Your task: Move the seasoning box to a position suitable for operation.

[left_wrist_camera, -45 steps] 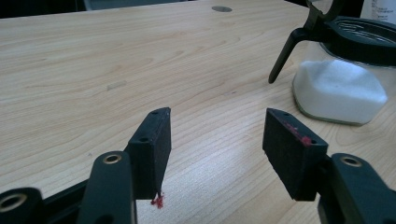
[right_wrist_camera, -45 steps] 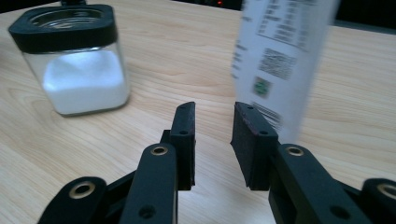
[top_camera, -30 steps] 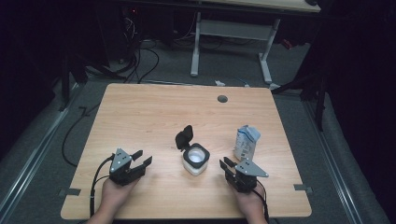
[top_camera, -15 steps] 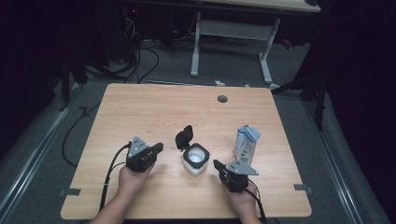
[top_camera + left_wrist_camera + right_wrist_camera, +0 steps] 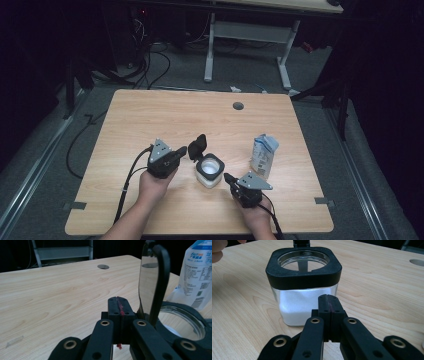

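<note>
A square glass jar (image 5: 209, 171) (image 5: 304, 287) with a black collar stands mid-table, part full of white powder. Its hinged black lid (image 5: 198, 146) (image 5: 153, 282) stands open and upright on the jar's far left side. My left gripper (image 5: 181, 150) (image 5: 118, 305) is shut with nothing in it, its tip just left of the lid. My right gripper (image 5: 228, 177) (image 5: 329, 303) is shut too and empty, its tip close to the jar's near right wall. A white and blue pouch (image 5: 263, 155) (image 5: 196, 272) stands upright to the right of the jar.
The wooden table (image 5: 150, 120) has a round cable hole (image 5: 238, 105) near its far edge. Tape strips (image 5: 74, 205) mark the front corners. Cables trail from both grippers over the near edge. A second table's legs (image 5: 210, 45) stand on the floor beyond.
My left gripper has moved right and forward to the jar's lid. My right gripper has shifted left toward the jar. Jar and pouch have stayed put.
</note>
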{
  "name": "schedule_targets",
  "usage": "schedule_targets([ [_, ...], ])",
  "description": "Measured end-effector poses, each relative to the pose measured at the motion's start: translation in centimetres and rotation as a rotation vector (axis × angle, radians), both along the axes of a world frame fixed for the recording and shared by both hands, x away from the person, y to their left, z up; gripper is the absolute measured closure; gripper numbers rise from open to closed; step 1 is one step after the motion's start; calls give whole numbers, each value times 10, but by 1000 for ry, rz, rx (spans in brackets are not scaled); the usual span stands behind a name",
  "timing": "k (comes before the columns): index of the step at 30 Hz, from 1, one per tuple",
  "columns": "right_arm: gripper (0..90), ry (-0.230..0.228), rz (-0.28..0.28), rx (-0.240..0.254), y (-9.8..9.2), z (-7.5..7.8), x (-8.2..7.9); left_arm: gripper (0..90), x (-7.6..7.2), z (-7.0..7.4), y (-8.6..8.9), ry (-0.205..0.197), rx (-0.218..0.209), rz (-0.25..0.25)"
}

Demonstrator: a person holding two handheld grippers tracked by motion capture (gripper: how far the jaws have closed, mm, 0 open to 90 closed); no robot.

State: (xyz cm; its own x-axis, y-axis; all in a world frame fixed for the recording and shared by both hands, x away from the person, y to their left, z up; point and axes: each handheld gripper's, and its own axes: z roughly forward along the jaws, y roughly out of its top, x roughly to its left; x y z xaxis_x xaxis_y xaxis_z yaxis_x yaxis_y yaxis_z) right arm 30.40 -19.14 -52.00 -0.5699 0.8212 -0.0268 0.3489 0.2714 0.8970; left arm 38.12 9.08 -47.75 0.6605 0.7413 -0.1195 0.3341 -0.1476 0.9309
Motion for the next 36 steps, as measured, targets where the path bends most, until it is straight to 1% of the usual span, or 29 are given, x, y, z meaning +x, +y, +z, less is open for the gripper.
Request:
schedule_targets([
  [9, 899, 2, 11, -5, 3, -1, 0, 900, -1, 3, -2, -11, -18, -4],
  [14, 899, 2, 19, -11, 6, -2, 0, 900, -3, 4, -3, -13, -27, -16],
  [24, 899, -2, 20, -11, 7, -1, -1, 900, -7, 2, -7, -13, -31, -33],
  [27, 898, -3, 22, -13, 7, -1, -1, 900, -9, 2, -9, -19, -25, -37],
  [31, 896, -5, 18, -11, 7, -1, -1, 900, -14, 2, -14, -24, -26, -65],
  [36, 894, -7, 17, -15, 7, -1, -1, 900, -20, 0, -22, -28, -14, -100],
])
